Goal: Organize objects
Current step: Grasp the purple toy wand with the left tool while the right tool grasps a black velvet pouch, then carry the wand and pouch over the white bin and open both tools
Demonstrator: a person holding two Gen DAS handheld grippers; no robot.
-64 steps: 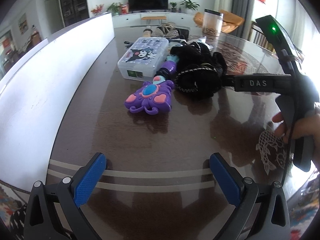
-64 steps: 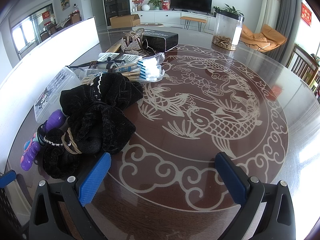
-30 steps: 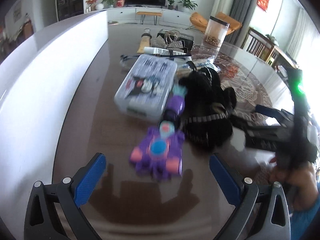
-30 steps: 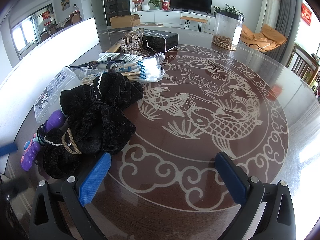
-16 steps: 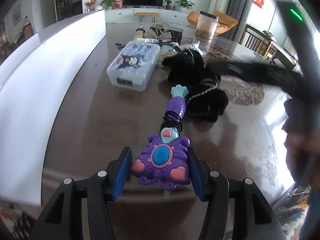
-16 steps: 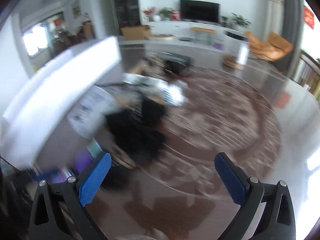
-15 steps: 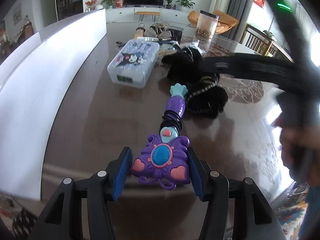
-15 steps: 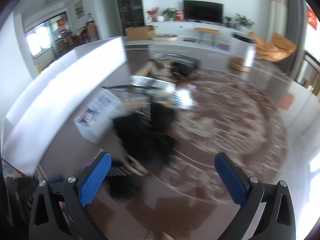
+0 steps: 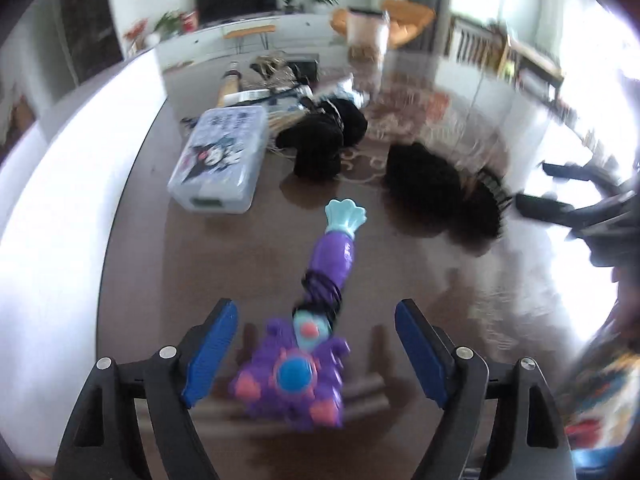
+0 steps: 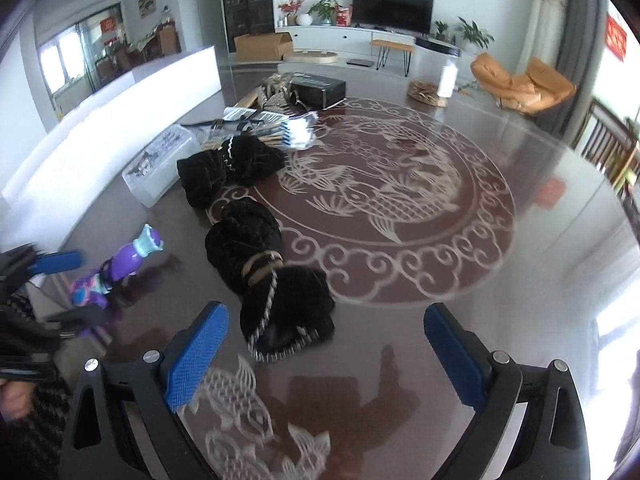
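Note:
A purple toy wand with a butterfly-shaped head lies between the pads of my left gripper. Its jaws are opening and both pads stand clear of the toy. The right wrist view shows the same wand and left gripper at the far left. A black velvet bundle tied with a tan band lies on the table. Its near end sits between the fingertips of my right gripper, whose jaws are closing a little without touching it. A second black bundle lies further back.
A clear plastic box with a cartoon print sits behind the wand. Packs of sticks, a black box and a jar stand further back. A white board runs along the table's left edge. A hand shows low left.
Half a second ago my left gripper was shut on the wand's head; its pads have now come apart. The right gripper has drawn back and up, and the tied bundle lies apart from the other.

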